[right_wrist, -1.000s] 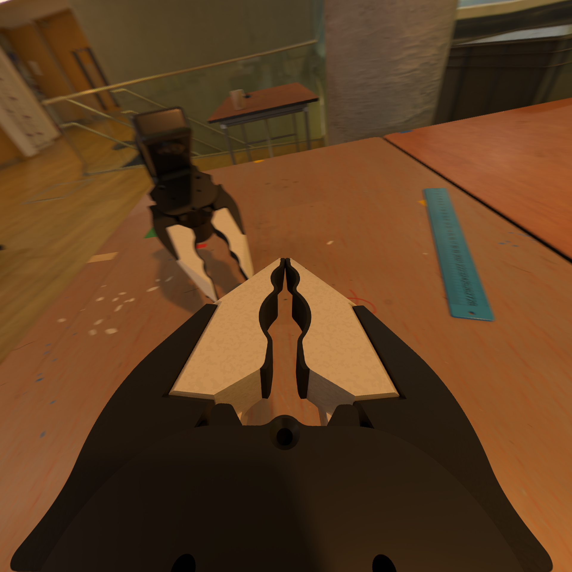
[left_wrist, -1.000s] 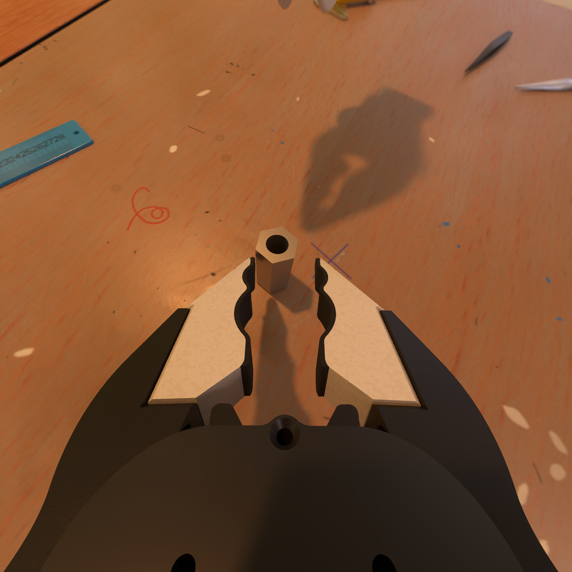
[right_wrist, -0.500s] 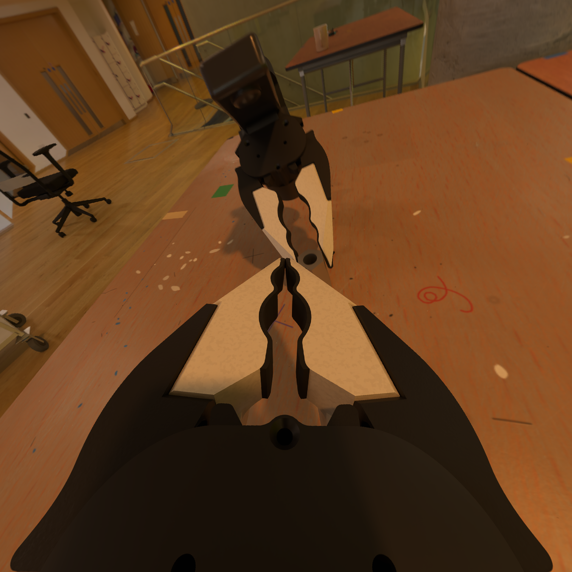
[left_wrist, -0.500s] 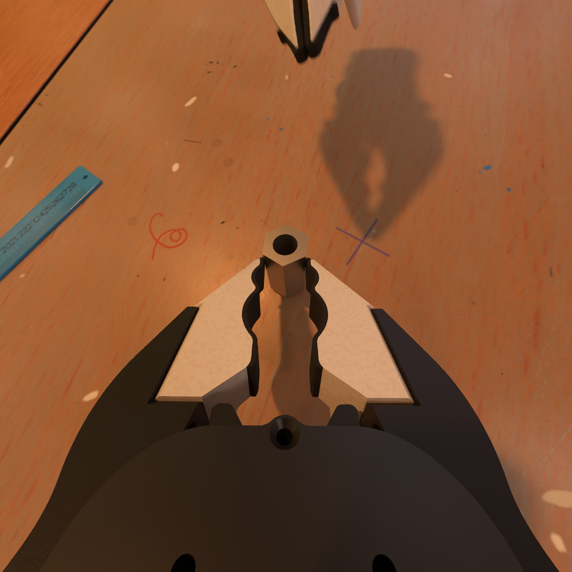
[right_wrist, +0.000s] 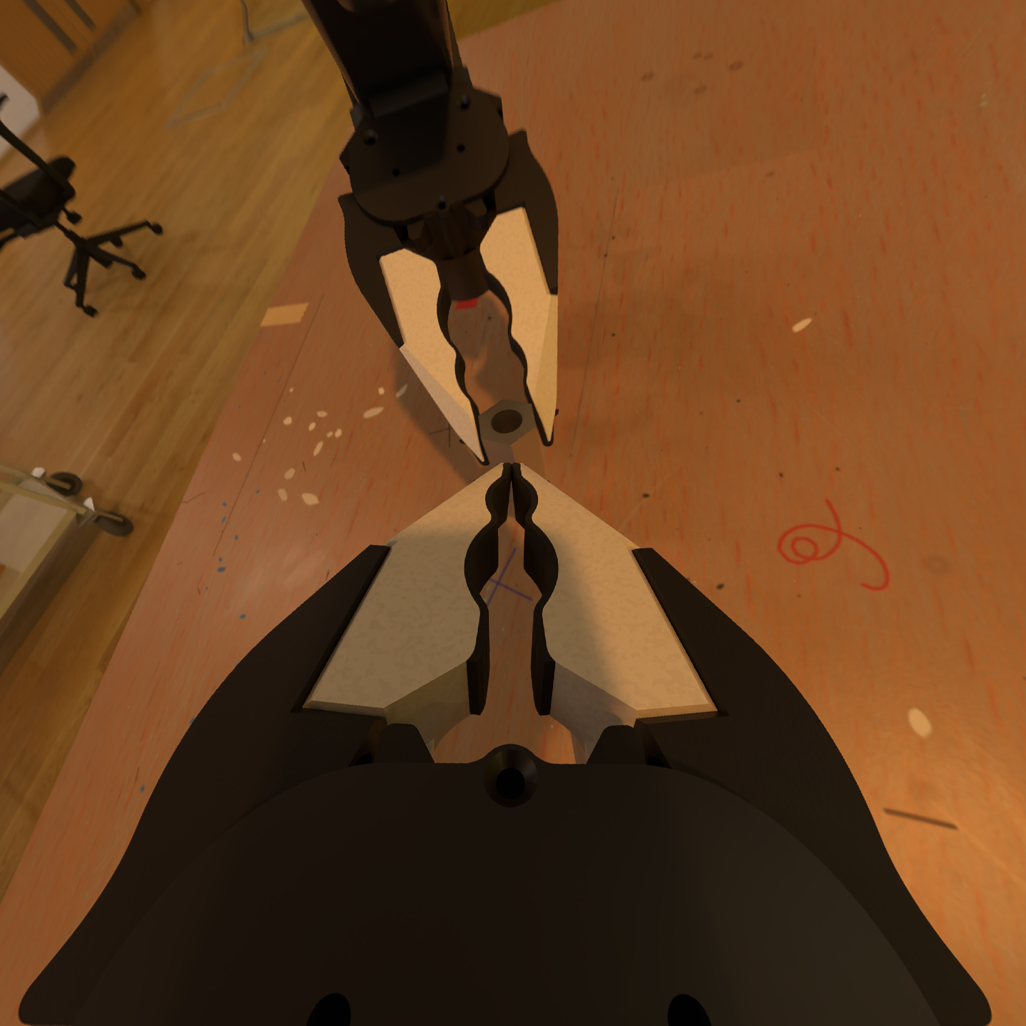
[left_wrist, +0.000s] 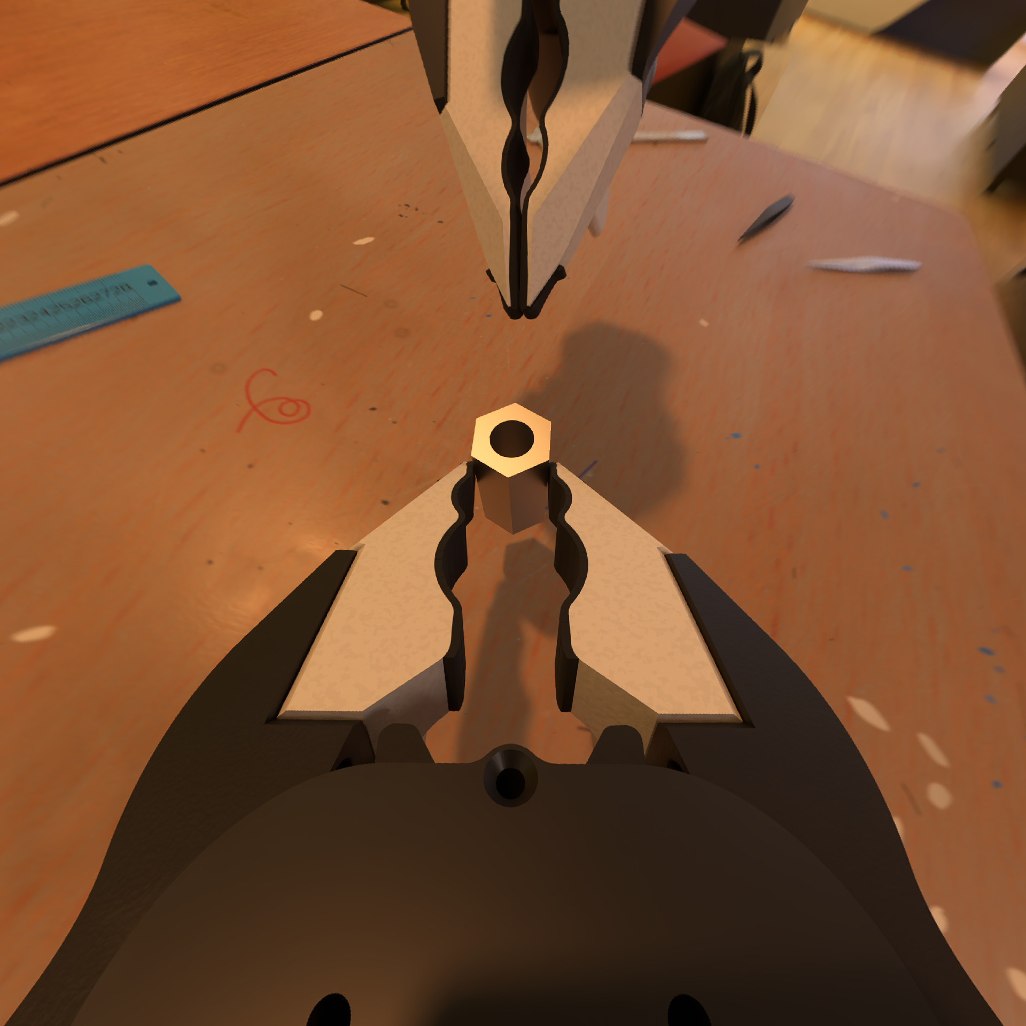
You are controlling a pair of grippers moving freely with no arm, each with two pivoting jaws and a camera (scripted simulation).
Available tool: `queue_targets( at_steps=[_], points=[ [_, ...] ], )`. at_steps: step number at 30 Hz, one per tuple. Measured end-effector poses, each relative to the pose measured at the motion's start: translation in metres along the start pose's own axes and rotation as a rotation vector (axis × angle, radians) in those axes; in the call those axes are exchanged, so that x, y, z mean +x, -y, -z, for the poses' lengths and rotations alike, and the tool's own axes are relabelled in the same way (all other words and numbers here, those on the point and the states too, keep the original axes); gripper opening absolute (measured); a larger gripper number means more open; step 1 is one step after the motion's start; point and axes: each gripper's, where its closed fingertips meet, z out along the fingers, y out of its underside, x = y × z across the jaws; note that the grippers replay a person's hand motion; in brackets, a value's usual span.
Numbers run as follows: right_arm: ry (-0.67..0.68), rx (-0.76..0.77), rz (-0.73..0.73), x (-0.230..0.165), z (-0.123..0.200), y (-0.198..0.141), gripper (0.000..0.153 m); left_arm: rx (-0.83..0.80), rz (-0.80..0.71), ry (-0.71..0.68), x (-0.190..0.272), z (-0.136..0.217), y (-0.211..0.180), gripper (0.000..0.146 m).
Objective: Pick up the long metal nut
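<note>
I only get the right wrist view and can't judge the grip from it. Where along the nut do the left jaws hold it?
Observer: The left gripper pinches the nut just below its top face. The rest of the body hangs free between the jaws.
Operator: Is it off the table?
Observer: It looks so. On the table the nut's shadow starts a little apart from the nut's lower end.
Operator: Anything lying out of my sight?
Observer: A blue ruler lies flat, well off to one side of the nut.
</note>
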Motion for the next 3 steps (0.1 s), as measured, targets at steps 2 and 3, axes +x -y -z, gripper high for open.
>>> queue_targets(
  at_steps=[2,3],
  points=[
    [-0.003,0.044,0.000,0.0001,-0.0012,-0.0002,0.000,0.045,0.071,-0.030,0.0043,0.0023,-0.0006,0.026],
    [-0.002,0.063,-0.001,-0.0007,-0.0012,-0.0004,0.000,0.069,0.100,-0.049,0.0067,0.0031,-0.0004,0.026]
  ],
)
